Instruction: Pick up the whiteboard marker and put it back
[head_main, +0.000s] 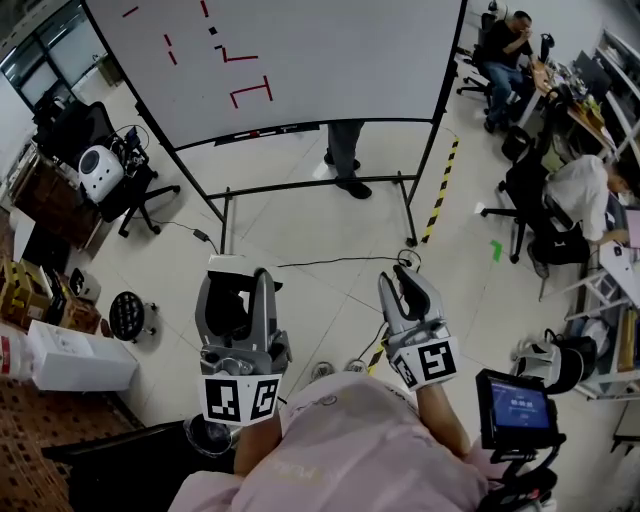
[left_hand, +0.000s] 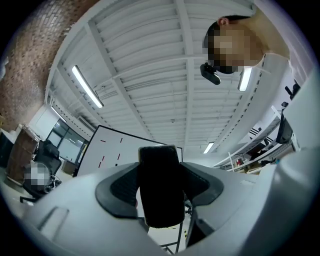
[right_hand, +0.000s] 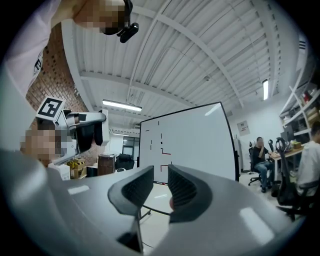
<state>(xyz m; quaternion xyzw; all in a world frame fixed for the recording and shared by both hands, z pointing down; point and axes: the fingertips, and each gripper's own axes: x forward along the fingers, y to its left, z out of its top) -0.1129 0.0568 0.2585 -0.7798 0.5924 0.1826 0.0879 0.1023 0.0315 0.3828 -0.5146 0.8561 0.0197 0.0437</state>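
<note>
1. Now the person stands back from the whiteboard (head_main: 300, 50), with bare floor (head_main: 320, 240) between them and it. Both grippers are held up in front of the body and point toward the board.
2. The left gripper (head_main: 238, 280) has its jaws squeezed on a black thing (left_hand: 160, 187). The thing stands up between the two pads and fills the gap from one pad to the other.
3. I think this black thing is what was picked up, so the picking-up part looks done. But it looks wide and chunky for a pen, so I cannot say for sure that it is the marker.
4. The right gripper (head_main: 397, 278) holds nothing. Its jaws are a little bit apart, and only the far-off board shows through the gap.
5. A ledge (head_main: 270, 130) runs along the bottom of the board. Some small red and dark bits lie on it. They could be pens, but they are too tiny to tell.
6. Short red lines are drawn on the board.
7. The putting-back part is not done yet, because the left gripper is well apart from the board and its ledge.
8. What is left, I think: walk up to the board, bring the black thing over the ledge, lay it down flat and let the jaws go loose.
9. So I would say the job is about half done, with the careful half yet to come.
</note>
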